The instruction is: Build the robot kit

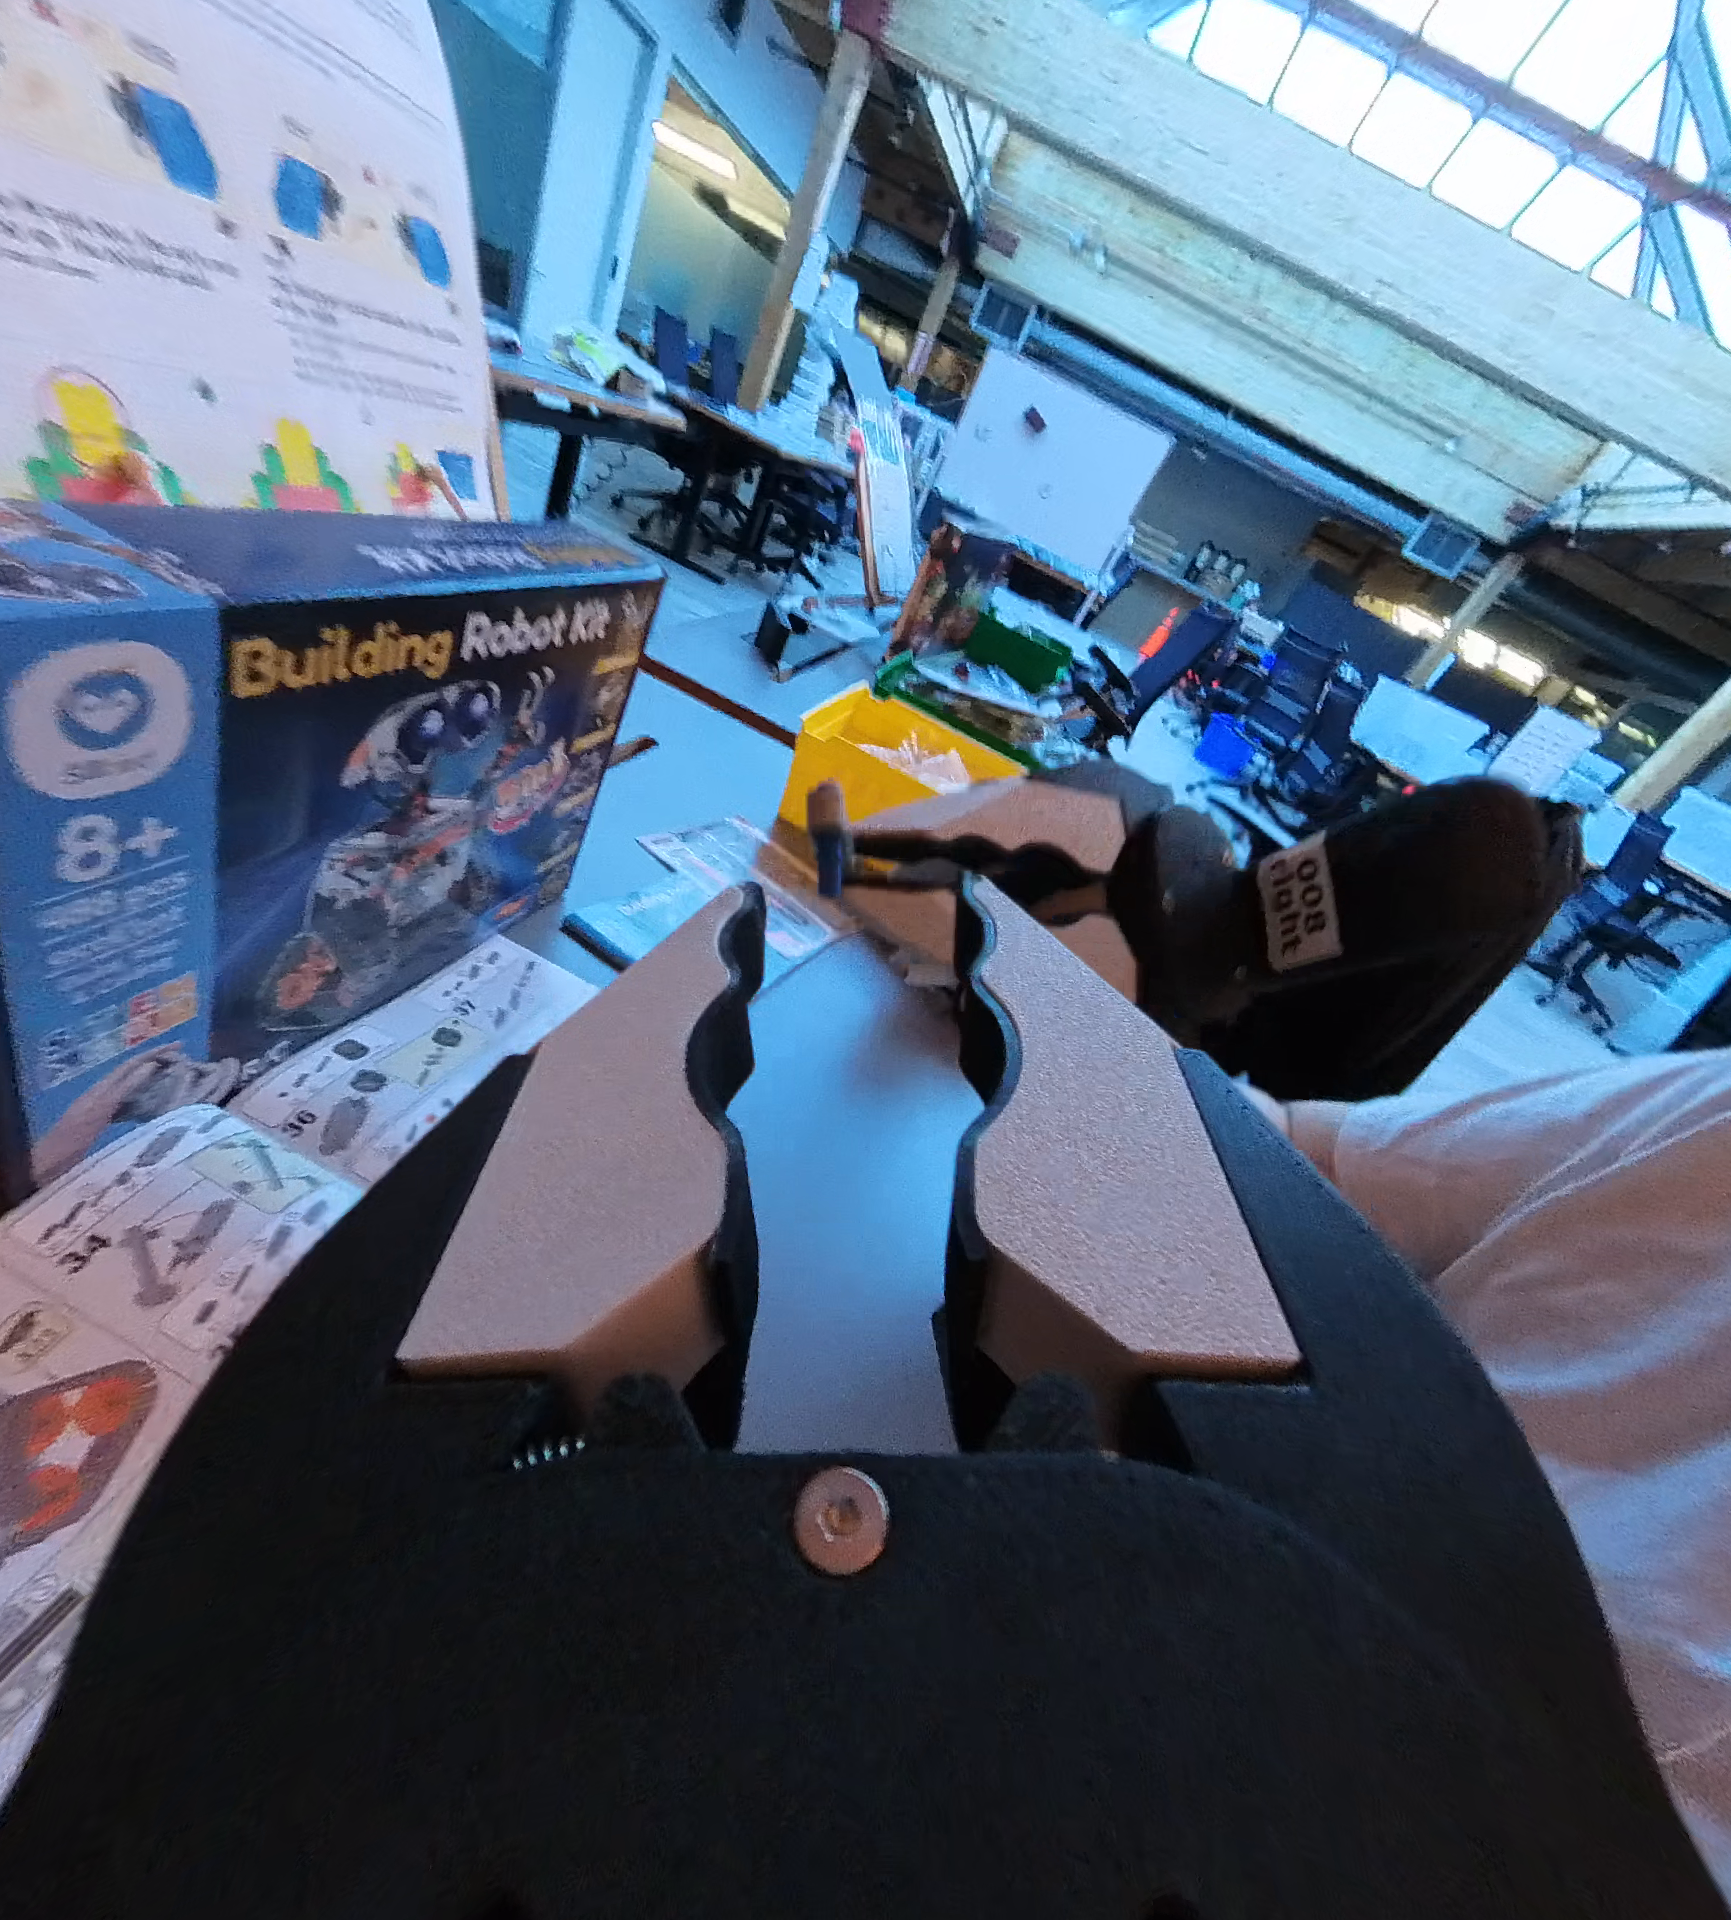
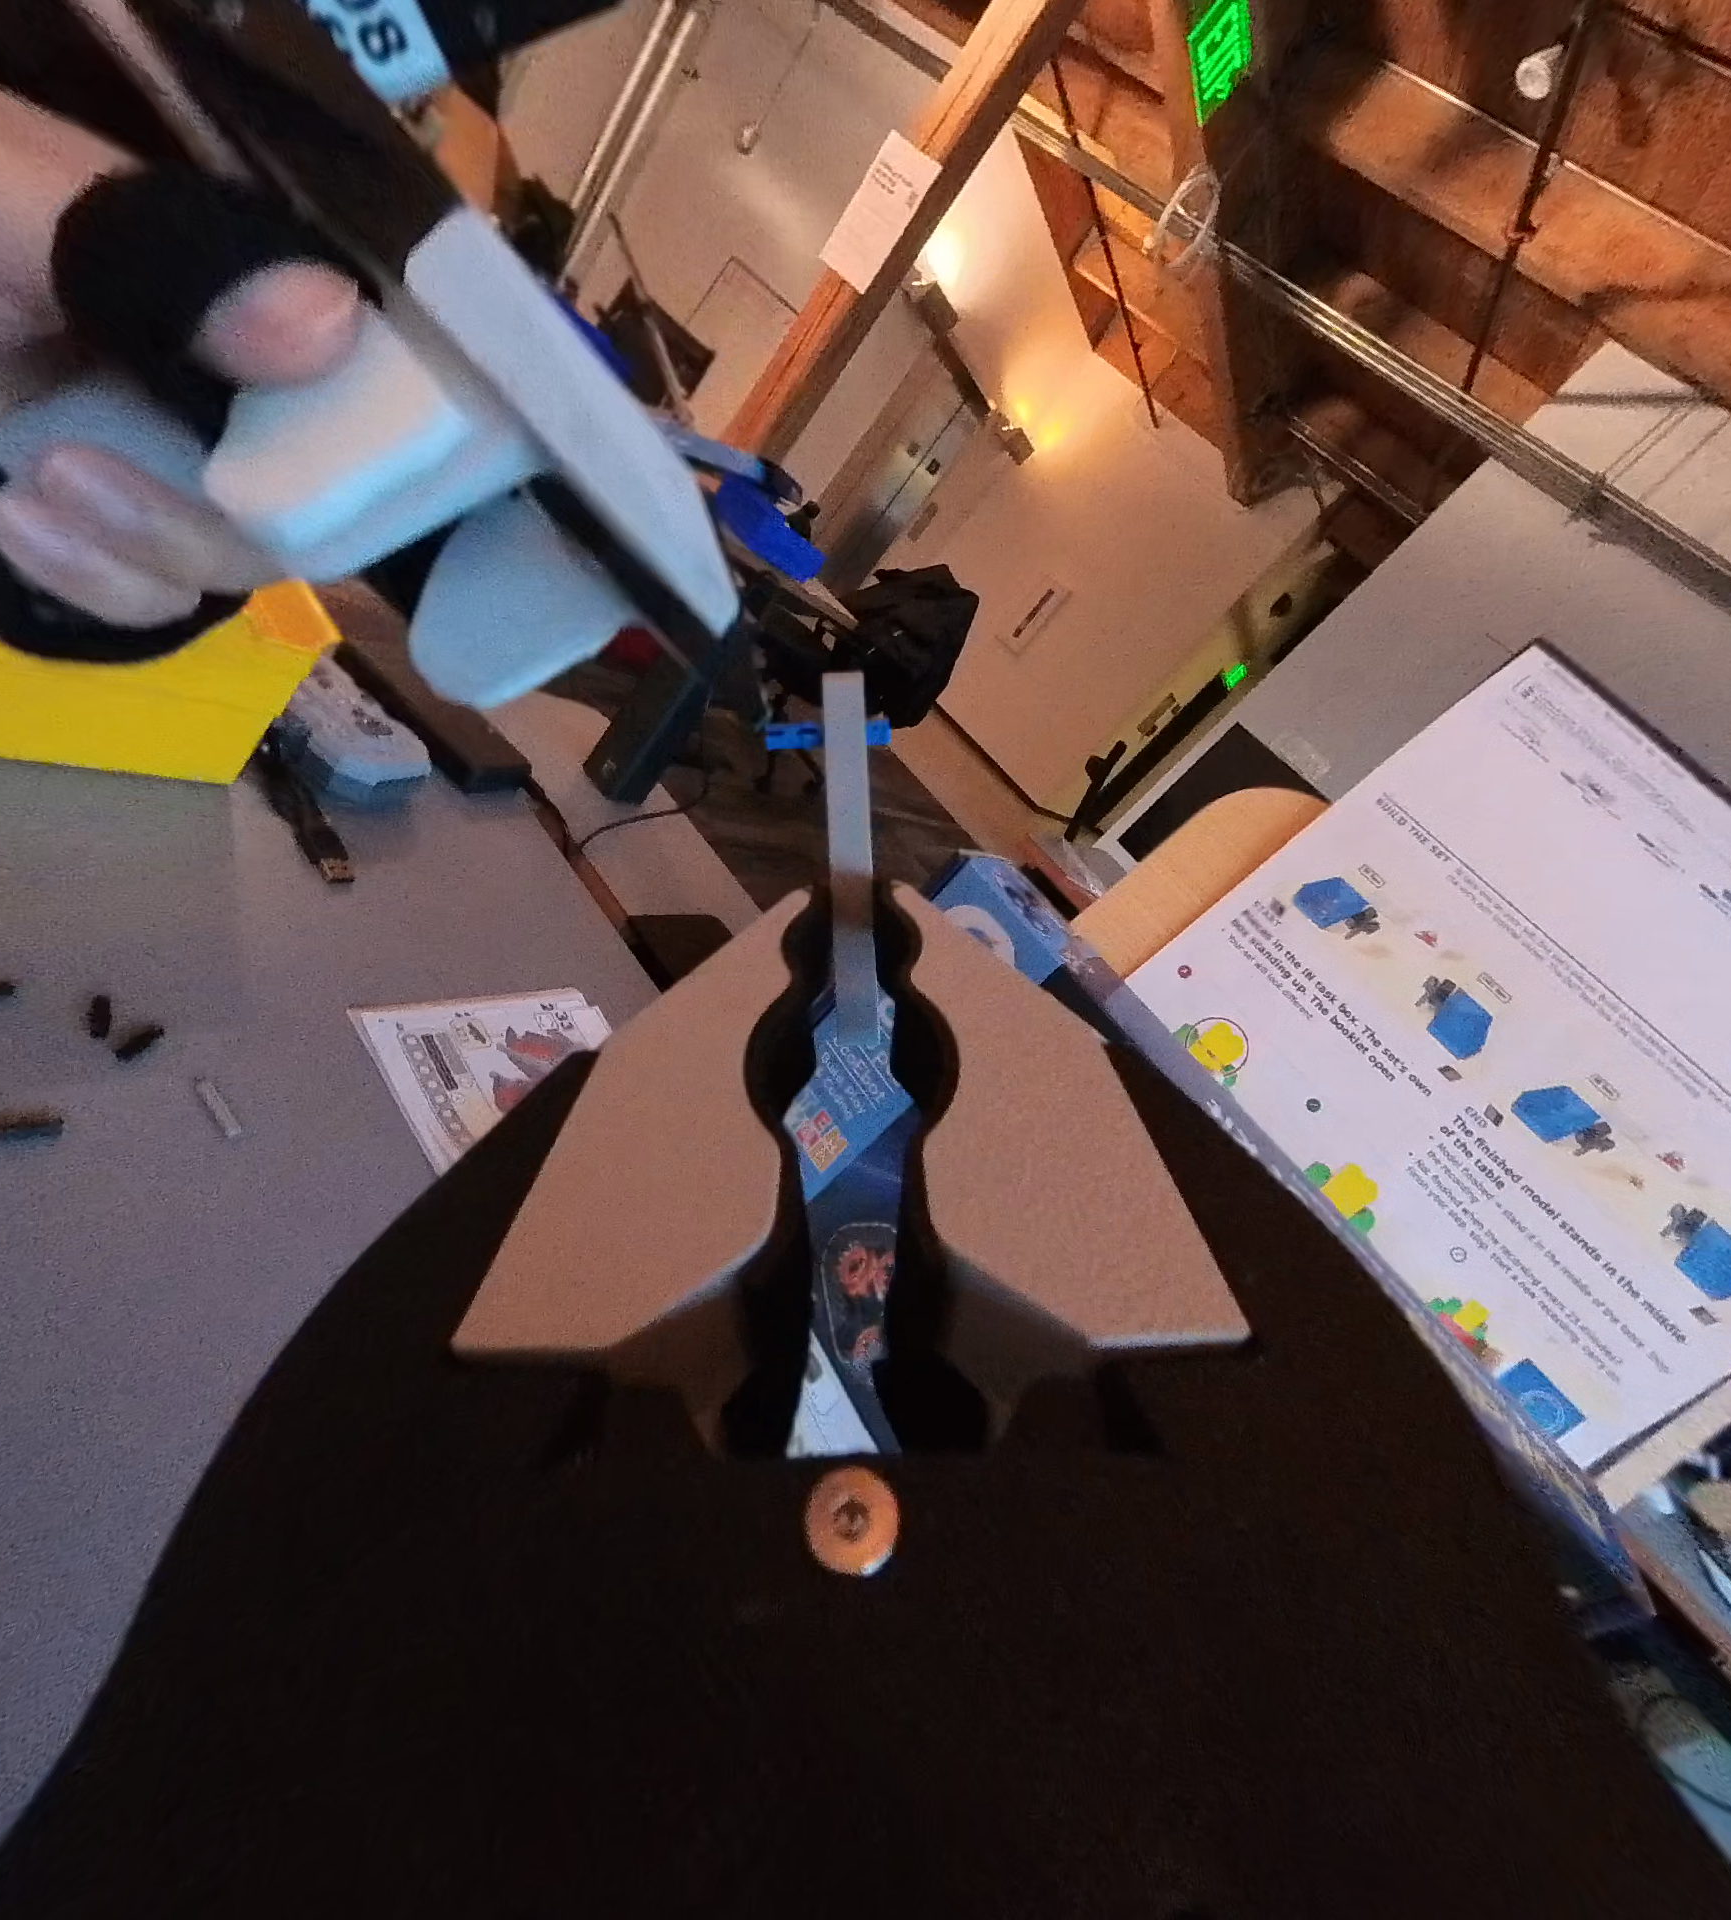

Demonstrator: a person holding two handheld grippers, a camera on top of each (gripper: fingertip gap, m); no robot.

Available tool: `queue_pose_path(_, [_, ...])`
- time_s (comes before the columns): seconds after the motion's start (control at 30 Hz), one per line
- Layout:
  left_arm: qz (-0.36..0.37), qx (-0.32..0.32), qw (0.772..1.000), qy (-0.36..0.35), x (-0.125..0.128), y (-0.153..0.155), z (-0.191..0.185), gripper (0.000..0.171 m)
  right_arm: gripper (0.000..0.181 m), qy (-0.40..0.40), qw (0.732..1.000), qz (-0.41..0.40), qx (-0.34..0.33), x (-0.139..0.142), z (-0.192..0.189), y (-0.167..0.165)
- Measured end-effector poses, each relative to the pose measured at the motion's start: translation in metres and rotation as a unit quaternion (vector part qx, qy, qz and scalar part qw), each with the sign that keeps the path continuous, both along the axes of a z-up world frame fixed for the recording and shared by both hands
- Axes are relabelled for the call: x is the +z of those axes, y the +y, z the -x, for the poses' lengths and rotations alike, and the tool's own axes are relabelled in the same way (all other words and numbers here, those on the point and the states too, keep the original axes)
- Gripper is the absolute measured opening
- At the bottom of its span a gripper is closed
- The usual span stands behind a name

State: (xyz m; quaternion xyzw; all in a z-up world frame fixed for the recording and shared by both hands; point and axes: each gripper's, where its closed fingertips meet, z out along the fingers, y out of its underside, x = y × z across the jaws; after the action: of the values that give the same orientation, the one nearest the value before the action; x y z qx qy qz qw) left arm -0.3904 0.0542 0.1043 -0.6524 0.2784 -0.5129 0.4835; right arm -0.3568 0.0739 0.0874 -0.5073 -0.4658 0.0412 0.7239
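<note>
Tan plastic fingers of the left gripper (image 1: 859,935) stand spread, with bare grey table (image 1: 845,1164) showing in the gap; they pinch nothing. Just beyond their tips the right gripper (image 1: 902,862) reaches in from the right, clamping a thin part with a small blue peg (image 1: 828,842) at its far end. A pale sleeve (image 1: 1609,1351) fills the right edge. To the left stands a blue kit box (image 1: 248,790), with an open booklet (image 1: 165,1226) lying in front of it and a printed sheet (image 1: 175,260) rising behind. A yellow bin (image 1: 871,764) sits farther back on the table, green bins (image 1: 986,665) behind it. The room is a large workshop with desks, chairs, timber beams and skylights.

In the right wrist view, the right gripper (image 2: 853,914) is nearly closed, its fingers pinching a narrow grey beam (image 2: 848,821) that sticks up past the tips, a blue peg (image 2: 799,736) crossing it near the top. The left gripper (image 2: 570,499), blurred, looms at upper left in a gloved hand (image 2: 165,436). On the grey table (image 2: 113,1299) lie small dark pins (image 2: 25,1125), a booklet (image 2: 476,1060), and the yellow bin (image 2: 113,696). The box (image 2: 1006,935) and sheet (image 2: 1526,1039) stand to the right.
</note>
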Motion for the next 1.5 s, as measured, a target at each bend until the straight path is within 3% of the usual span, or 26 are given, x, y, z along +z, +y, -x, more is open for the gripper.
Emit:
queue_pose_path(0.1, [0.009,-0.038,0.999,0.019,-0.019,-0.002,-0.027,0.034,0.007,0.052,0.999,0.016,-0.005,0.007,0.002,-0.003])
queue_pose_path(0.2, [0.001,-0.055,0.997,-0.053,-0.012,-0.001,-0.044,0.016,0.006,0.149,0.987,0.054,-0.017,0.012,-0.003,0.001])
queue_pose_path(0.3, [-0.01,-0.044,0.993,-0.105,-0.009,0.004,-0.047,0.01,0.007,0.239,0.963,0.12,0.014,0.011,-0.007,0.004])
queue_pose_path(0.5, [-0.019,-0.029,0.994,-0.101,-0.013,0.011,-0.046,0.011,0.007,0.239,0.959,0.149,0.031,0.005,-0.006,0.009])
queue_pose_path(0.57, [-0.025,0.001,0.994,-0.107,-0.011,0.019,-0.04,0.025,0.007,0.228,0.961,0.15,0.035,0.002,-0.003,0.008])
queue_pose_path(0.63, [-0.035,0.016,0.994,-0.106,-0.009,0.022,-0.035,0.022,0.007,0.217,0.964,0.148,0.036,-0.002,0.003,0.006])
queue_pose_path(0.7, [-0.04,0.016,0.996,-0.076,-0.016,0.021,-0.039,0.007,0.007,0.211,0.965,0.149,0.039,-0.007,0.011,0.002])
queue_pose_path(0.8, [-0.062,0.036,0.997,-0.039,-0.021,0.023,-0.036,0.006,0.009,0.178,0.973,0.139,0.038,-0.013,0.017,0.001])
queue_pose_path(0.9, [-0.053,-0.01,0.997,0.061,-0.033,0.014,-0.025,0.006,0.012,0.066,0.974,0.172,0.136,-0.023,0.028,-0.011])
queue_pose_path(0.93, [-0.037,-0.043,0.992,0.111,-0.043,0.004,-0.02,0.006,0.03,0.02,0.969,0.192,0.155,-0.029,0.026,-0.012])
queue_pose_path(1.0, [0.005,-0.114,0.97,0.214,-0.074,-0.022,-0.01,0.006,0.037,-0.051,0.939,0.255,0.224,-0.043,0.019,-0.03])
queue_pose_path(1.1, [0.011,-0.163,0.94,0.299,-0.1,-0.044,-0.006,0.007,0.037,-0.054,0.887,0.321,0.327,-0.046,0.013,-0.059])
queue_pose_path(1.17, [0.032,-0.204,0.927,0.314,-0.109,-0.059,-0.013,0.007,0.036,-0.05,0.869,0.355,0.343,-0.052,0.016,-0.062])
queue_pose_path(1.27, [0.033,-0.214,0.912,0.348,-0.123,-0.061,-0.018,0.007,0.006,-0.056,0.843,0.399,0.355,-0.065,0.018,-0.062])
queue_pose_path(1.5, [0.043,-0.227,0.908,0.35,-0.13,-0.063,-0.023,0.007,0.025,-0.057,0.801,0.466,0.373,-0.074,0.013,-0.066])
